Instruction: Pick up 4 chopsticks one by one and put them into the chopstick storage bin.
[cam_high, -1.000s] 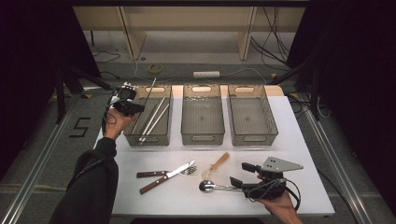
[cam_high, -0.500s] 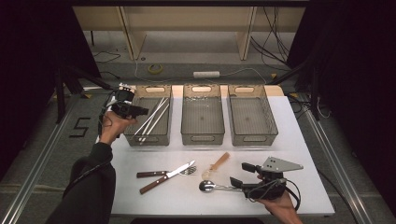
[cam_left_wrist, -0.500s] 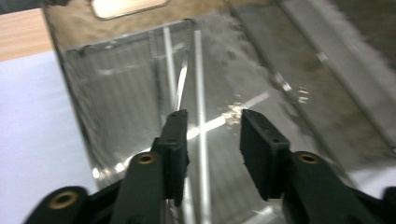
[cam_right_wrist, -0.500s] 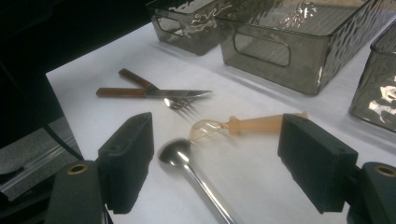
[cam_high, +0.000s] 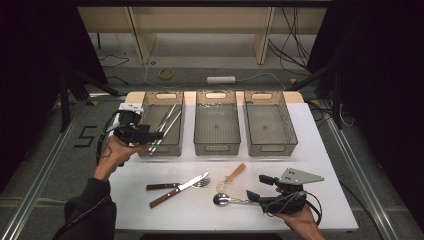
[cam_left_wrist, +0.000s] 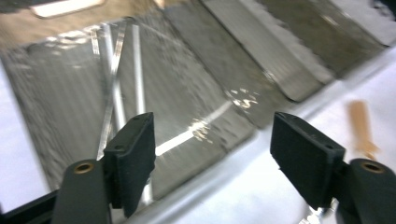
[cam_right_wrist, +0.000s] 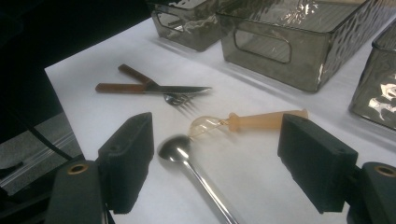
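Observation:
My left gripper (cam_high: 156, 135) (cam_left_wrist: 217, 140) hovers over the near left corner of the left bin (cam_high: 161, 150). Its jaws have just been opening and stand wide apart with nothing between them. Thin metal rods (cam_high: 167, 122) (cam_left_wrist: 116, 84) lie slanted in that bin. My right gripper (cam_high: 254, 187) (cam_right_wrist: 217, 140) rests low at the table's front right, open. A metal spoon (cam_high: 222, 200) (cam_right_wrist: 175, 149) lies on the table, its handle running back between those jaws, untouched by the pads.
A wooden-handled knife (cam_high: 177, 190) (cam_right_wrist: 149, 87) and fork (cam_high: 170, 185) (cam_right_wrist: 180, 99) lie crossed at the front middle. Beside the spoon lies a small wire whisk with a pale handle (cam_high: 235, 173) (cam_right_wrist: 266, 120). The middle bin (cam_high: 216, 147) and right bin (cam_high: 270, 148) hold nothing.
The left gripper let go of a metal rod it held up over the left bin, opened, and drew back toward the bin's near left corner. The right gripper stayed put.

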